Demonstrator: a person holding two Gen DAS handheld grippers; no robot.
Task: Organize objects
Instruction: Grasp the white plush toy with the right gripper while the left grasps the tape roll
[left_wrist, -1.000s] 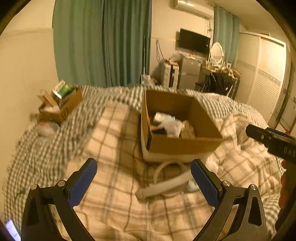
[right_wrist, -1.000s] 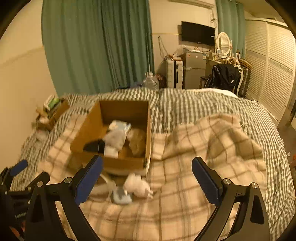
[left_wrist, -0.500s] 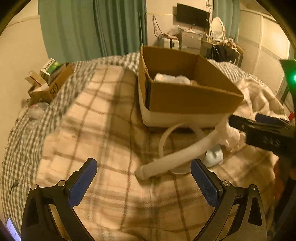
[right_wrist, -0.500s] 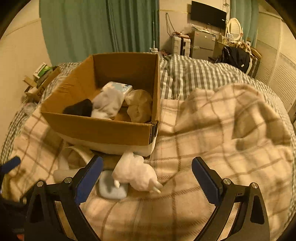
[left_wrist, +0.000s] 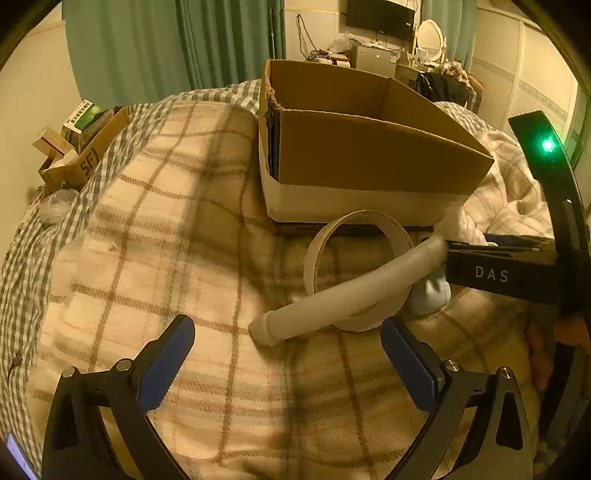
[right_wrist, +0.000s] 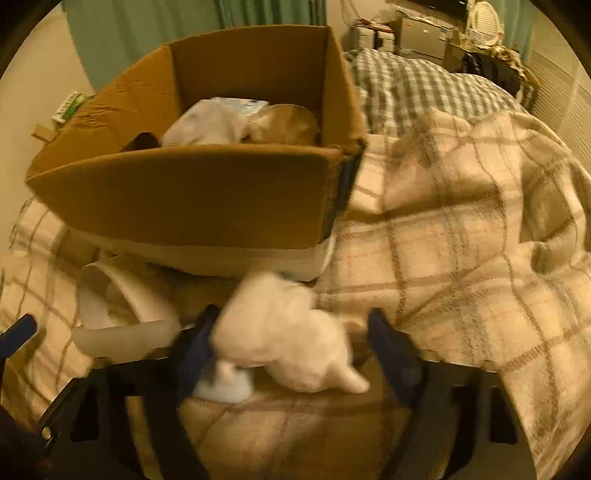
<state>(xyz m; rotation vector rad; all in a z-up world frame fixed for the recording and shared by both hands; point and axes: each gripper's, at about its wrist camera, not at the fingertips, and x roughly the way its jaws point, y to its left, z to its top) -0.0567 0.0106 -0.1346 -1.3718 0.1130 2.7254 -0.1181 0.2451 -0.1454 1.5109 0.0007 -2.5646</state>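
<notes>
An open cardboard box (left_wrist: 369, 162) stands on the plaid blanket, with cloth items (right_wrist: 221, 122) inside. In front of it lie a grey tube (left_wrist: 347, 299) resting on a white ring (left_wrist: 358, 269), a pale blue item (left_wrist: 430, 295) and a white fluffy toy (right_wrist: 288, 336). My left gripper (left_wrist: 288, 365) is open, low over the blanket, just short of the tube's near end. My right gripper (right_wrist: 291, 347) is open with its fingers on either side of the white toy; it also shows in the left wrist view (left_wrist: 495, 269).
The plaid blanket (right_wrist: 461, 240) lies rumpled on the right over a checked bedspread (right_wrist: 399, 85). A smaller box of items (left_wrist: 77, 147) sits at the bed's far left. Green curtains and furniture stand behind the bed.
Both grippers have moved forward and down towards the objects in front of the box. My right gripper's fingers have narrowed and now straddle the white toy.
</notes>
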